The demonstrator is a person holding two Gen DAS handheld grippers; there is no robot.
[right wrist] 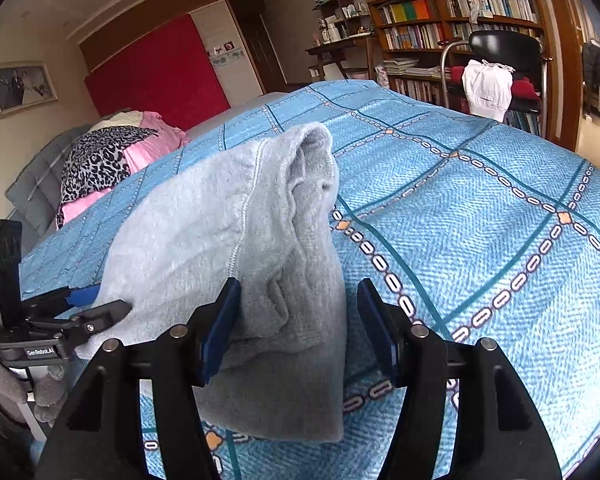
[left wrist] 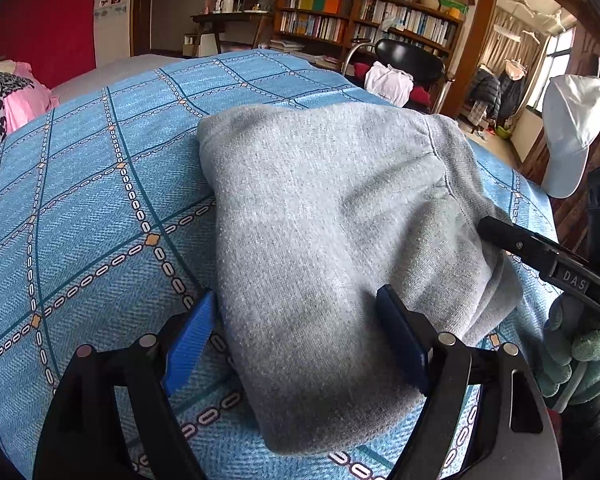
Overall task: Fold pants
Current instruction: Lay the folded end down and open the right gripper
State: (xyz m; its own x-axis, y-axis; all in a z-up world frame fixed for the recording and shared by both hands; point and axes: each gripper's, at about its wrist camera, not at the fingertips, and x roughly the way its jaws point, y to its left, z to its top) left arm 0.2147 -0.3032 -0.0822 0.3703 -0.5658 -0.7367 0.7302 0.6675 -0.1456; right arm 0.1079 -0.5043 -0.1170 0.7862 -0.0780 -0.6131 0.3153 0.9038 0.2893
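Folded grey pants (left wrist: pixel 328 248) lie in a thick bundle on the blue chain-patterned bedspread (left wrist: pixel 80 200). My left gripper (left wrist: pixel 296 294) is open wide and straddles the bundle's near end, its blue pads beside and over the cloth without pinching it. In the right wrist view the pants (right wrist: pixel 228 232) show their stacked, ridged edge. My right gripper (right wrist: pixel 298 284) is open around that end, the left pad against the cloth and the right pad clear of it. Each view also catches the other tool: the right gripper (left wrist: pixel 496 236) in a gloved hand (left wrist: pixel 580 352), and the left gripper (right wrist: pixel 104 300).
Pink and leopard-print clothes (right wrist: pixel 100 160) are piled at the head of the bed. A black chair with a white garment (right wrist: pixel 488 88) stands past the far edge, in front of bookshelves (left wrist: pixel 364 20). A white cap (left wrist: pixel 576 132) hangs at the right, by the bed's edge.
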